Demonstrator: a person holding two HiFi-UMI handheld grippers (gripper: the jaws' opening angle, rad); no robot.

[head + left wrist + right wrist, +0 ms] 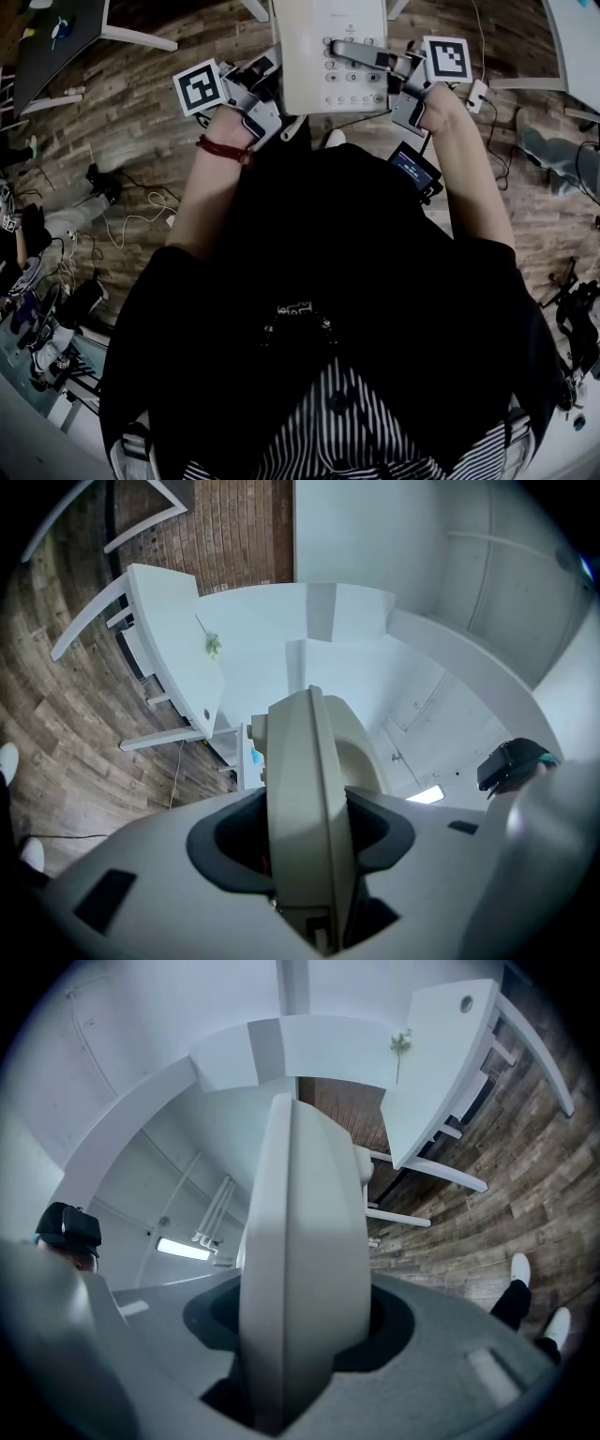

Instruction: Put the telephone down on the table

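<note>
A cream desk telephone point(328, 56) with a grey keypad hangs in the air above the wood floor, held from both sides. My left gripper point(275, 94) clamps its left edge and my right gripper point(380, 73) clamps its right edge, one finger lying across the keypad. In the left gripper view the telephone point(300, 789) stands edge-on between the jaws of the left gripper point(305, 855), pads pressed on it. The right gripper view shows the same: the telephone's edge point(300, 1241) fills the right gripper point(300, 1335). A white table point(178, 639) stands ahead, also seen as the white table point(441, 1063).
Another white table point(567, 47) is at the top right and a dark table point(56, 37) at the top left. Cables point(131, 216) trail over the wood floor. A black device point(414, 169) hangs at the person's waist. Shoes and bags point(37, 309) lie at the left.
</note>
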